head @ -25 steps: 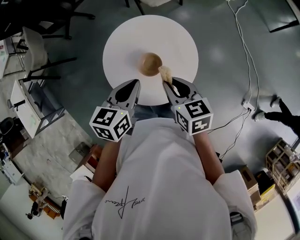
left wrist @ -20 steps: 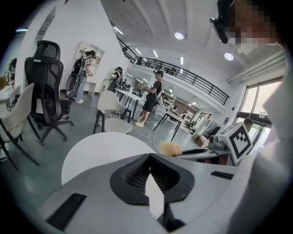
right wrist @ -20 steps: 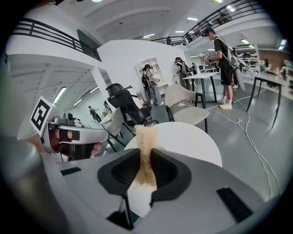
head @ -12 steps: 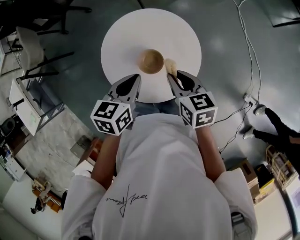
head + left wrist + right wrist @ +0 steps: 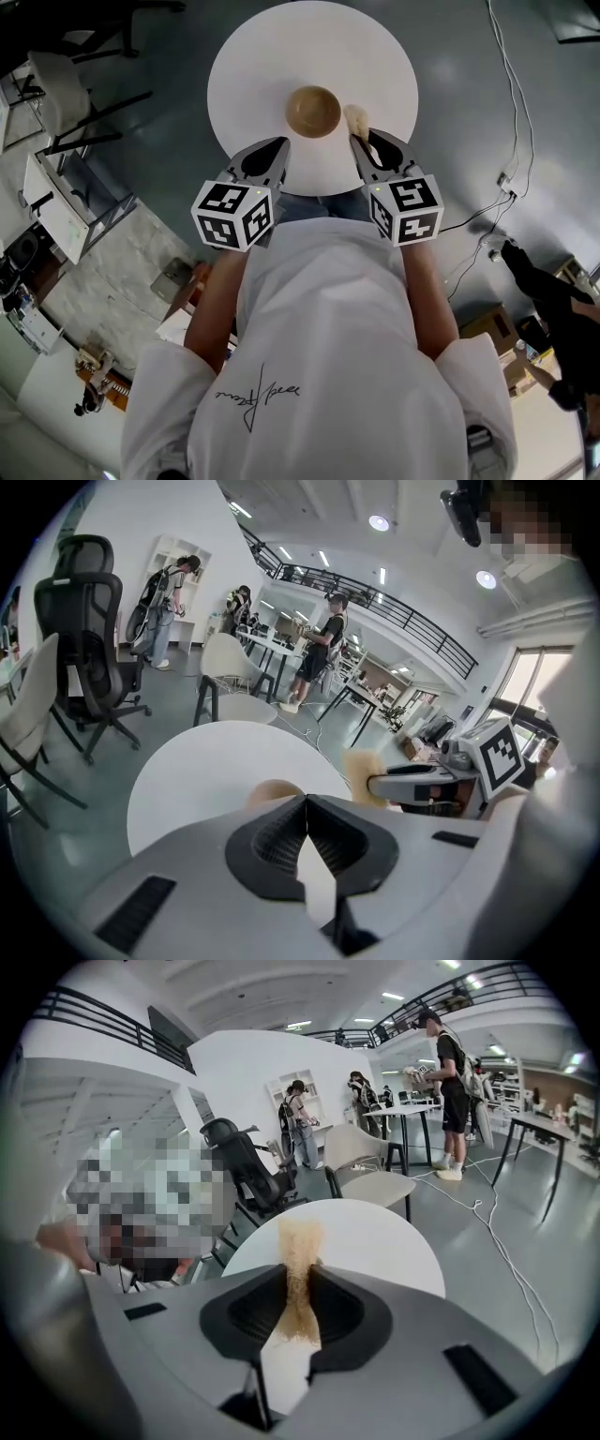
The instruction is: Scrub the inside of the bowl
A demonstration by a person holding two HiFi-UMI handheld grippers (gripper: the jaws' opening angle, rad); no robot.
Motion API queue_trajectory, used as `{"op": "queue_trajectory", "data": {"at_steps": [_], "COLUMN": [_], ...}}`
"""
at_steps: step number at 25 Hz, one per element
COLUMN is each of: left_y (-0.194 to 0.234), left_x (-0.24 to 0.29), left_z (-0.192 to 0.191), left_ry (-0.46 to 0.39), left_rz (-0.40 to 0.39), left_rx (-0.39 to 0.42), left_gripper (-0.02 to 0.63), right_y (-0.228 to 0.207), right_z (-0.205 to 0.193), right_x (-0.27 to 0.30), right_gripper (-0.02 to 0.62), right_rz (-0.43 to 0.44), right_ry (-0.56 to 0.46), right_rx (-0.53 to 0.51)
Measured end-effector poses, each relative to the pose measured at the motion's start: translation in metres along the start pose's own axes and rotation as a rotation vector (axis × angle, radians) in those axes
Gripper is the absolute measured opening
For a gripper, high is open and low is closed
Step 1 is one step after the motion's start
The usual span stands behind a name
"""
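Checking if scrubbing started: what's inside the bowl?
Nothing: in the head view the bowl shows a bare brown inside, fully visible. The sponge is beside it, clamped in the right gripper.

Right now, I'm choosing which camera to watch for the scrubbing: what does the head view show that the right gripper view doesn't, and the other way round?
Only the head view: the bowl standing on the table, the left gripper by the table's near edge, and the person's white shirt.
Only the right gripper view: the right gripper seen from close, its jaws closed on the sponge, and a balcony railing overhead.
Both: the round white table and the sponge.
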State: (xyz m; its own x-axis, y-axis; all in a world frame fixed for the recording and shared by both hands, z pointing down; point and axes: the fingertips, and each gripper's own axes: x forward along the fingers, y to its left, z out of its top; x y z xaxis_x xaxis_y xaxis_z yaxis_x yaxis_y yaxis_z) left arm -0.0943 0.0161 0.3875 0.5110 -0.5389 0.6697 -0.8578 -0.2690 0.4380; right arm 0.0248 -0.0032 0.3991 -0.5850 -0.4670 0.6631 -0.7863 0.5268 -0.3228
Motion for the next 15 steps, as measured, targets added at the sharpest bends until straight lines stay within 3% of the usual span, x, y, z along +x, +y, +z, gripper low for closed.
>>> {"op": "queue_trajectory", "data": {"at_steps": [15], "left_y": [0.042], "left_x": [0.024], "left_z": [-0.012], "left_ry": [0.088], "left_rz": [0.017], "left_rx": [-0.041], "left_gripper": [0.008], "right_y": [-0.002], "right_z": [-0.017], "right_x": [0.033], "right_gripper": [0.086], "right_rz": [-0.007], "right_ry": [0.065], "right_rx": [0.005]}}
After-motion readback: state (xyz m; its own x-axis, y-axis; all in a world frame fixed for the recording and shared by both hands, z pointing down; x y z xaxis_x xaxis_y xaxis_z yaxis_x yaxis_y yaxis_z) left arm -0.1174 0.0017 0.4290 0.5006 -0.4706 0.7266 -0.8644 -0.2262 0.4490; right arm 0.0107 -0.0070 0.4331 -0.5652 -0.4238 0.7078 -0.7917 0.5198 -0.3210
